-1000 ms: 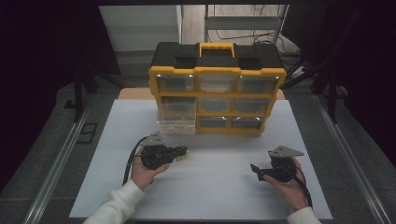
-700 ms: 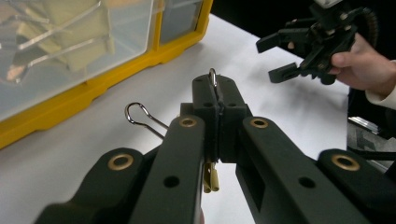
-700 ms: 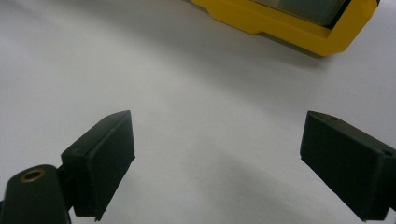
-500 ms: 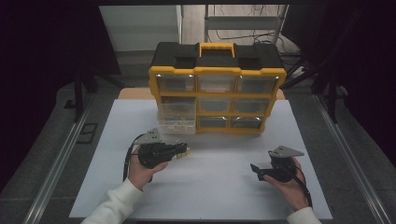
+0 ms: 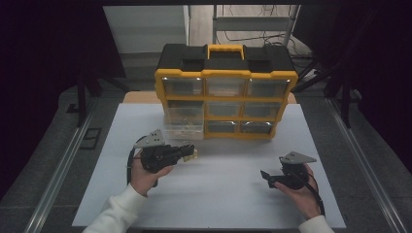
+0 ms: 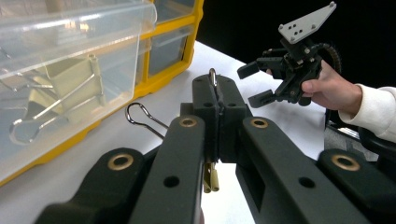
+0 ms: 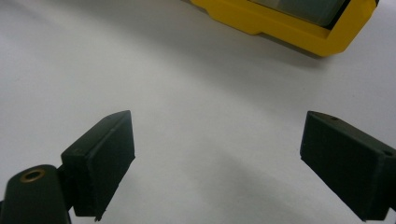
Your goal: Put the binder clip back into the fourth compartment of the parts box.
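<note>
The left gripper is pinched tight on a binder clip, gripping it by one wire handle, with the other handle sticking out to its left and the gold body hanging under the jaws. The pulled-out clear drawer sits just ahead and to the left of it, with more clips inside. The right gripper is spread wide over bare table, off to the side. My guess: the clip goes in or comes out of that drawer, so keep the pinch firm, since thin wire slips easily, and clear the drawer's front wall before moving sideways.
</note>
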Demonstrator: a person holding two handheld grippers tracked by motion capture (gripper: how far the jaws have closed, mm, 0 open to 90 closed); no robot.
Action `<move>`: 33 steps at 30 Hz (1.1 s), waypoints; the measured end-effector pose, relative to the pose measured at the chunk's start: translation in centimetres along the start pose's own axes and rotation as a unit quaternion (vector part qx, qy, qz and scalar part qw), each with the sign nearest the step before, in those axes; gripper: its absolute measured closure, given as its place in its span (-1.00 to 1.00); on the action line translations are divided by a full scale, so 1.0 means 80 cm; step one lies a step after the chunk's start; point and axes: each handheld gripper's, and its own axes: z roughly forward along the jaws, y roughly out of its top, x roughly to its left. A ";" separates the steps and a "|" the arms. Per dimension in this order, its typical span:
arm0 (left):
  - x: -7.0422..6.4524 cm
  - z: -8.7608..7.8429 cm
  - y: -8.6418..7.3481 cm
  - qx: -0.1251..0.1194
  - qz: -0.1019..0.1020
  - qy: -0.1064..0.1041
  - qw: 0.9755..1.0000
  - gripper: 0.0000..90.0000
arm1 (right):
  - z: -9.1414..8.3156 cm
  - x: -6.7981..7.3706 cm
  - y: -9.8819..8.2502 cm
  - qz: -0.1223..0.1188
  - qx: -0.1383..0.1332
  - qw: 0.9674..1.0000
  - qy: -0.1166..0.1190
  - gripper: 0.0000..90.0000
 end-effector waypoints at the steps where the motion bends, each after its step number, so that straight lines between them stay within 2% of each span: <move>1: 0.000 -0.001 0.001 -0.002 0.001 0.000 1.000 0.98 | 0.000 0.000 0.000 0.000 0.000 1.000 0.000 -0.76; 15: -0.003 -0.012 0.019 -0.020 0.010 -0.005 1.000 0.98 | -0.002 -0.001 0.000 0.004 -0.004 1.000 -0.001 -0.77; 33: -0.003 -0.022 0.035 -0.031 0.020 -0.007 0.999 0.98 | -0.002 -0.001 0.000 0.005 -0.004 1.000 0.000 -0.78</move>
